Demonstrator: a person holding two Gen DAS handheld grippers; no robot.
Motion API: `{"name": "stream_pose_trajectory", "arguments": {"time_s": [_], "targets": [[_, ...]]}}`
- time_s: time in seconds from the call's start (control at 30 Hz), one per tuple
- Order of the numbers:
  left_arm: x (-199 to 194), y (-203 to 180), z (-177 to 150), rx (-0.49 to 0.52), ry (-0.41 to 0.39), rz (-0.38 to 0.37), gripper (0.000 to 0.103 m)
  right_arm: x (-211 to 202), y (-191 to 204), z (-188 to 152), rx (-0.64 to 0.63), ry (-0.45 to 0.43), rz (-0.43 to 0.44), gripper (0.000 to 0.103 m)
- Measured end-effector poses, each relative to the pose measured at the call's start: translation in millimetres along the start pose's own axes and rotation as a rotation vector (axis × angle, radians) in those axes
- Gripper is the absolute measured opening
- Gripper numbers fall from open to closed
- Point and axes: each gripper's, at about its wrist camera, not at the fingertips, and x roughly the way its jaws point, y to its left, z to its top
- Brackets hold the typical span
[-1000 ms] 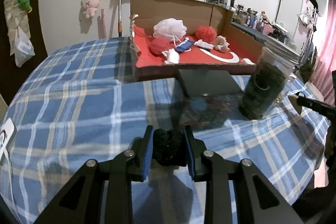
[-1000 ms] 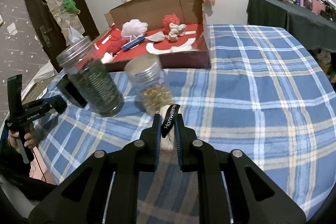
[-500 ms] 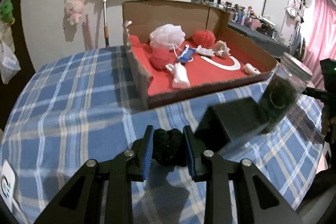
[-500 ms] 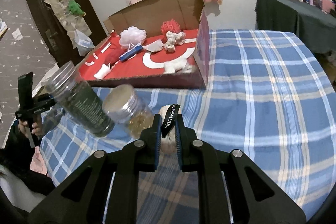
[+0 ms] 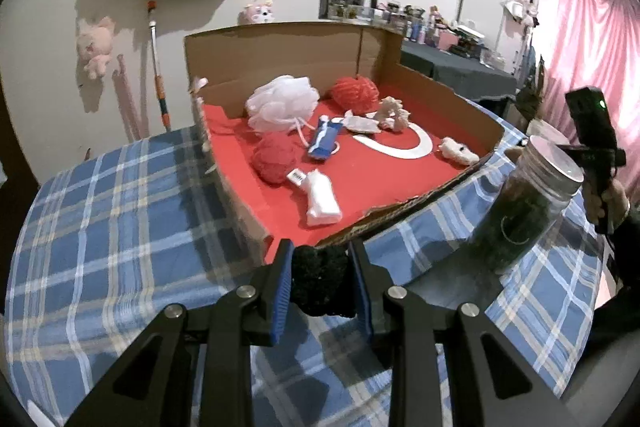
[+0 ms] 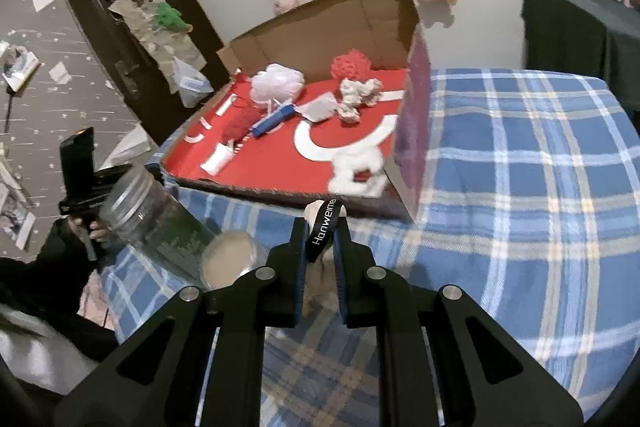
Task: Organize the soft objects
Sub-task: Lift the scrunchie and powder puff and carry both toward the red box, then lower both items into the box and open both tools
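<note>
The left gripper (image 5: pixel 320 273) had its jaws closed on a black fuzzy ball (image 5: pixel 322 279), held just short of the near wall of the cardboard box (image 5: pixel 248 211) on the plaid-covered desk (image 5: pixel 120 227). The right gripper (image 6: pixel 322 245) pinched a pale soft item with a black printed strap (image 6: pixel 326 227), also at the box's near edge. Inside the box lay a white mesh puff (image 5: pixel 282 103), two red yarn balls (image 5: pixel 274 159) and other soft pieces. The likeliest trouble seemed to be clipping the low cardboard wall on the way in, which could shove the light box. A dark-filled jar (image 5: pixel 520 215) stood near the left gripper, and a second jar (image 6: pixel 230 261) stood close beside the right one; a sideways swing might topple either. The strap could also snag a jaw on release.
</note>
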Motion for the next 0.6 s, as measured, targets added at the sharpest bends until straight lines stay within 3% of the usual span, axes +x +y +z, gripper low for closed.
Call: {"name": "stream_pose_trajectory", "arguments": {"time_s": [0.33,0.6], "targets": [[17,-6,25,0.061,0.016,-0.062,0.029,25,11,30,-0.069,0.050,0.064,0.012],[36,-31,65,0.115,0.021,-0.122,0.029,64,30,72,-0.127,0.123,0.072,0.012]]}}
